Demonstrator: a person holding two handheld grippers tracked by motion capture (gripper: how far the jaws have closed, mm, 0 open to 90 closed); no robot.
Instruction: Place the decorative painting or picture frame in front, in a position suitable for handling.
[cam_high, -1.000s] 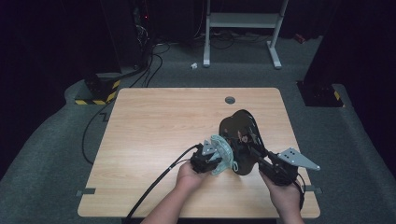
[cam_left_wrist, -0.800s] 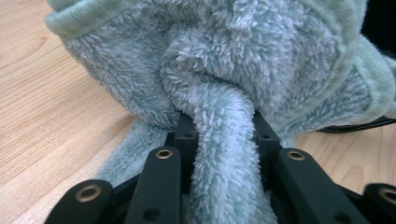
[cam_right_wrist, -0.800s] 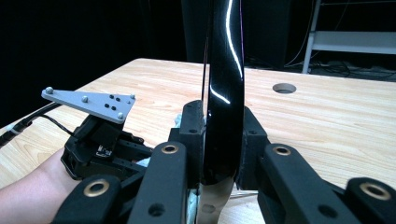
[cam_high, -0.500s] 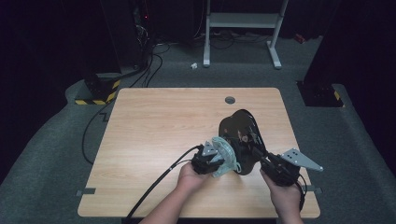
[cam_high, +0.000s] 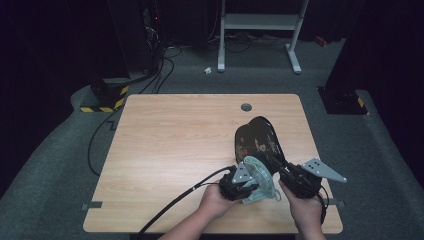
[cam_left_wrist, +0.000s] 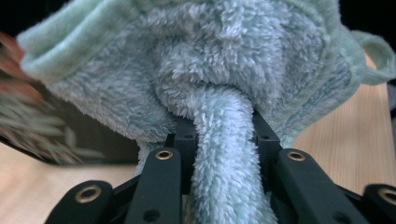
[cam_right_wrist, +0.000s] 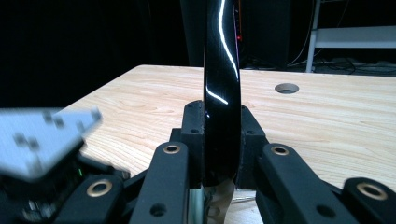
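Plainly the black tray (cam_high: 256, 140), glossy and stiff, will be slippery and probably chips if dropped; it is best held at its rim, as the right gripper (cam_right_wrist: 220, 140) clamps it now, edge-up over the table's (cam_high: 175, 145) near right part. Its face carries a faint pattern, perhaps floral. Smaller, the pale green cloth (cam_left_wrist: 224, 84) is soft, light and fluffy; the left gripper (cam_left_wrist: 223, 140) pinches a fold, pressing it against the tray's near side.

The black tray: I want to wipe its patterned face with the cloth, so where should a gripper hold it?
By its thin near rim, from the person's side. The black tray stands tilted on edge, rim narrow enough for two jaws, as the right gripper clamps it. That leaves the face clear for the cloth in the left gripper.
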